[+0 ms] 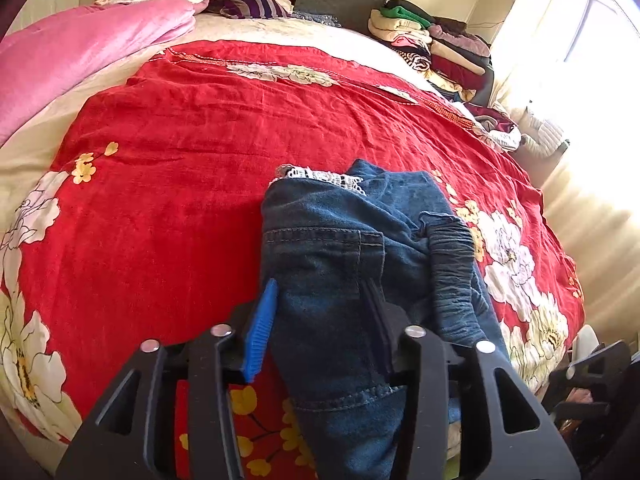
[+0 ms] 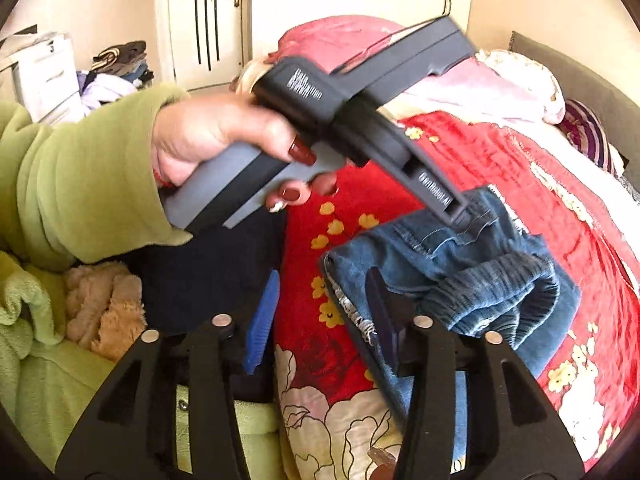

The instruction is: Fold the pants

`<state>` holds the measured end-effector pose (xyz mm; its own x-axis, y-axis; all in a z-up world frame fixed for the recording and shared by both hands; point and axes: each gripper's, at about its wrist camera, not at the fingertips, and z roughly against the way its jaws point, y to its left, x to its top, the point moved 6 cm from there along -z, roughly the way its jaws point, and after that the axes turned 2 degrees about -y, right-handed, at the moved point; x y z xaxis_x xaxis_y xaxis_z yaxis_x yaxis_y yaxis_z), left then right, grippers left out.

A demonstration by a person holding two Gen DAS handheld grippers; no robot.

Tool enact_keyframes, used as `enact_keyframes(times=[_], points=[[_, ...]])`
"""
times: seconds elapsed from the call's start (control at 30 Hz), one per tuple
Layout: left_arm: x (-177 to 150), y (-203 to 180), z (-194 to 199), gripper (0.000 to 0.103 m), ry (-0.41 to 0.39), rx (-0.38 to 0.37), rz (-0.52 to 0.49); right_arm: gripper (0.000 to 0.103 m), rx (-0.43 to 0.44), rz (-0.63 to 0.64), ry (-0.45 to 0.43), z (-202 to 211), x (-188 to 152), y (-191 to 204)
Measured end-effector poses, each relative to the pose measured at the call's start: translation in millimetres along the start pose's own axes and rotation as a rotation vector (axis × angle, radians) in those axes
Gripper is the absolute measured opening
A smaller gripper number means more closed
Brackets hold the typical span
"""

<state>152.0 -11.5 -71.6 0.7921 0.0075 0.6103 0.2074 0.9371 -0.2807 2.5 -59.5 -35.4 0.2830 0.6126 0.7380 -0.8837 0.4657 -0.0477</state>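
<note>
Denim pants [image 1: 340,264] between left claw's [image 1: 320,312] parted jaws — right claw [image 2: 324,308] apparently open, empty.

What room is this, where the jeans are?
Most likely a bedroom: the jeans lie on a bed with a red flowered bedspread, a pink quilt is bunched at its head, and white wardrobe doors stand behind.

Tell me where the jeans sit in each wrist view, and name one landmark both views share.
Left wrist: jeans at lower centre, running from mid-frame down between the left gripper fingers.
Right wrist: jeans right of centre, below the hand-held left gripper.
Shared landmark: the red floral bedspread under the jeans.
</note>
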Motion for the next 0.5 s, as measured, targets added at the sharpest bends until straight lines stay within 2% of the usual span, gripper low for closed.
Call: enact_keyframes(times=[0.17, 0.5], points=[[-2.7, -2.7, 6.8, 0.047, -0.010, 0.003, -0.006, 0.053, -0.010, -0.005, -0.034, 11.2, 3.9, -3.9], [-2.6, -4.3, 26.2, 0.065, -0.045, 0.017, -0.002, 0.075, -0.069, -0.029, -0.116, 34.2, 9.7, -13.3]])
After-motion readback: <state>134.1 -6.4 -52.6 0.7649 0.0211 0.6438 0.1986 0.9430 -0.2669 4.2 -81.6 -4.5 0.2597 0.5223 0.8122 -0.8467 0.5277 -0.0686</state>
